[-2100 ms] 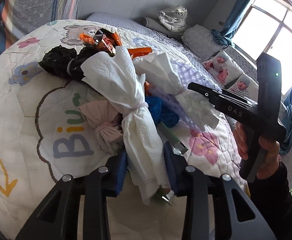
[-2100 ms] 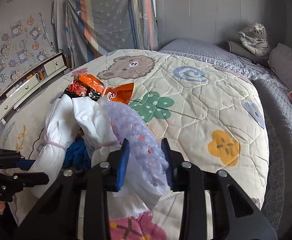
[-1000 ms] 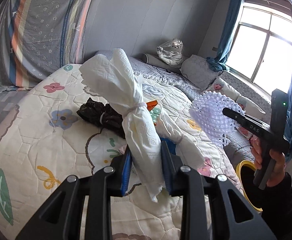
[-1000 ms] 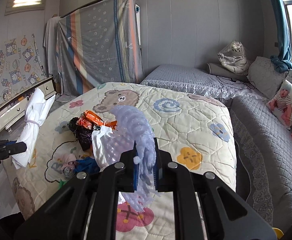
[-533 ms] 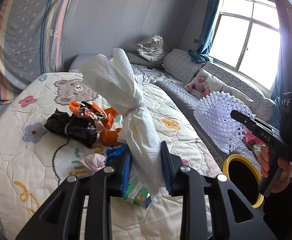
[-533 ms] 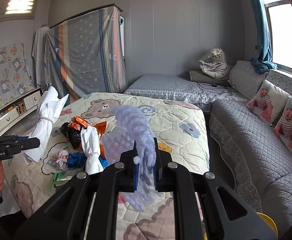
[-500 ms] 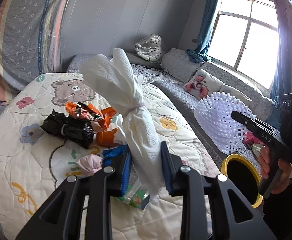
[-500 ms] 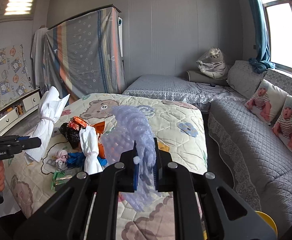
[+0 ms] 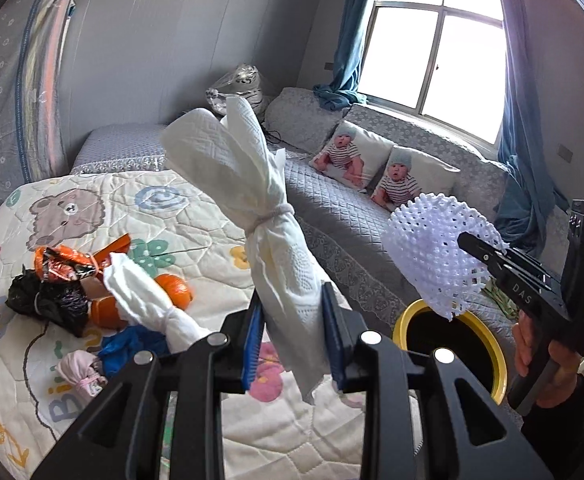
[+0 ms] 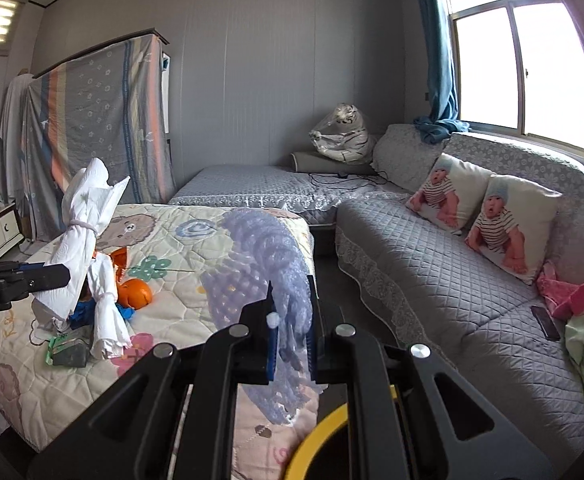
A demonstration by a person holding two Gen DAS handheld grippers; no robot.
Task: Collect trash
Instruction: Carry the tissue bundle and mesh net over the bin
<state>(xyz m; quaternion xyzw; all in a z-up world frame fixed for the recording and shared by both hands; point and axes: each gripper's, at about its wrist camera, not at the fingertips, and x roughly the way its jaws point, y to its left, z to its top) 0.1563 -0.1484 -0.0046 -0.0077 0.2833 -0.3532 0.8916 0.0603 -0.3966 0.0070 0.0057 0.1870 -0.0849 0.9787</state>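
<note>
Right gripper: clamped on foam net, directly above yellow-rimmed bin. Left gripper: clamped on upright tissue bundle, beside bin, farther.

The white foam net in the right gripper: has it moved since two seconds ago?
Yes. The foam net rose off the quilt and now hangs above the yellow-rimmed bin.
</note>
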